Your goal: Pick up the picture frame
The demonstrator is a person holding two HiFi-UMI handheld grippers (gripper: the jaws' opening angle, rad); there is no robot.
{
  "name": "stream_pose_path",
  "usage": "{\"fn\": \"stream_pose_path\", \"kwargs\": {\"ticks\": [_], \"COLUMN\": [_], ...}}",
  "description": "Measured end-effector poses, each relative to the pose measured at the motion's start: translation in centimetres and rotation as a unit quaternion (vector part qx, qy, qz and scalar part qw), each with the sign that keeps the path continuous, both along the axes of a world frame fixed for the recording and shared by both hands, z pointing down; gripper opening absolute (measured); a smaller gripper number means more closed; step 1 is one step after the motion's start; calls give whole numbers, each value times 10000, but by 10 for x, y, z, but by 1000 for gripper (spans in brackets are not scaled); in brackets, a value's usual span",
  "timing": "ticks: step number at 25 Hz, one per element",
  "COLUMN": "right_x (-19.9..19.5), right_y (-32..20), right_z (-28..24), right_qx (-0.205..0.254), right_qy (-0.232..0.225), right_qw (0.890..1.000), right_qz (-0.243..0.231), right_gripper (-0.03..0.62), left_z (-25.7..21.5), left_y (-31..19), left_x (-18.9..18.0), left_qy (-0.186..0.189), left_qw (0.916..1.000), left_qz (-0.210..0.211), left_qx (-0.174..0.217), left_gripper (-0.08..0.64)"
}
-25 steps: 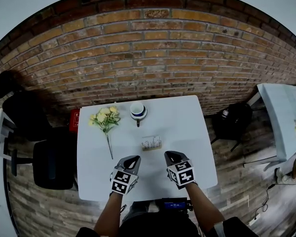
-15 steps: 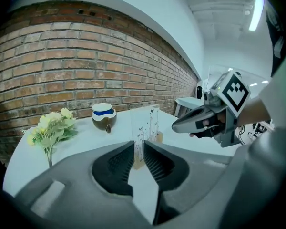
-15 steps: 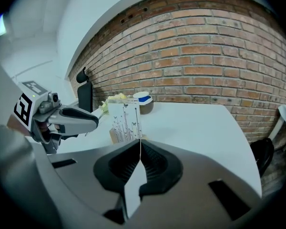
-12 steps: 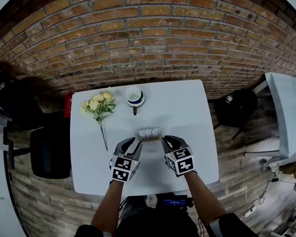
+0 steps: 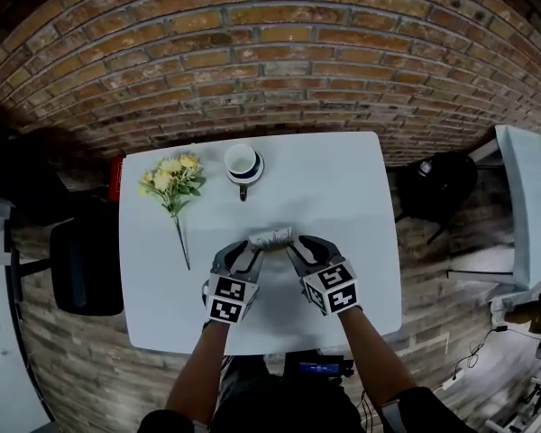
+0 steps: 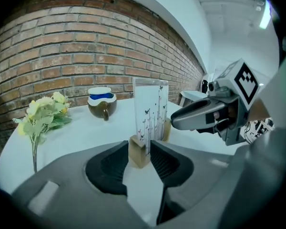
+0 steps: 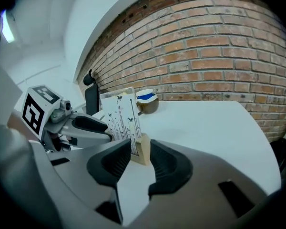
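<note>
Brick wall fills the far side, well beyond both grippers. Beneath them is the white table, and a black chair stands off its edge, out to the left of the left gripper.

The left gripper and the right gripper are side by side over the near half of the table, noses angled in toward each other, tips nearly meeting.

Ahead and to the left of the left gripper lies a bunch of yellow flowers, flat on the table, stems trailing back toward the person. Straight ahead of both grippers and nearer the wall sits a cup with a blue rim, handle pointing back toward them.

And right at the tips, the picture frame! It's a clear upright panel printed with thin stems and butterflies, and it stands on the table between the two gripper noses.

The left gripper's jaws are drawn in narrow, and the wooden foot at its end of the frame sits between them, pads against both its sides. The right gripper matches it: jaws pulled in close on the other wooden foot, with the panel rising just beyond the tips.

The frame is upright, and as far as the pictures show, its feet are down on the table.
</note>
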State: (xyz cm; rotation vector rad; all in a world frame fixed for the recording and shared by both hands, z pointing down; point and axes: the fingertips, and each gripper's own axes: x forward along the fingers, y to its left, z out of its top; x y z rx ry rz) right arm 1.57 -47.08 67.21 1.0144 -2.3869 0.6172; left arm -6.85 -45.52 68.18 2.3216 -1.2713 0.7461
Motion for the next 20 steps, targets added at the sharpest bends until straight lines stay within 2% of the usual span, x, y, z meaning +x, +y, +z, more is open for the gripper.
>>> {"fn": "stream_pose_path", "kwargs": {"ticks": [5,12,20], "right_x": [-5,-11,-13], "right_y": [5,-8,-5], "right_z": [19,24,25], "right_qx": [-133,-60,-55], "right_qy": [21,6,100], "right_qw": [9998,9995,9995], "right_qz": [-149,-308,-301], "right_gripper": [144,144,106], "left_z": [10,13,14], "left_y": [-3,-7,-5], "left_x": [0,0,-2], "left_qy": [-61,-57,-8], "left_qw": [9999,9999,9999], "left_qz": [-112,-110,-144], "left_qx": [-84,-23,18], "left_gripper": [134,133,119]}}
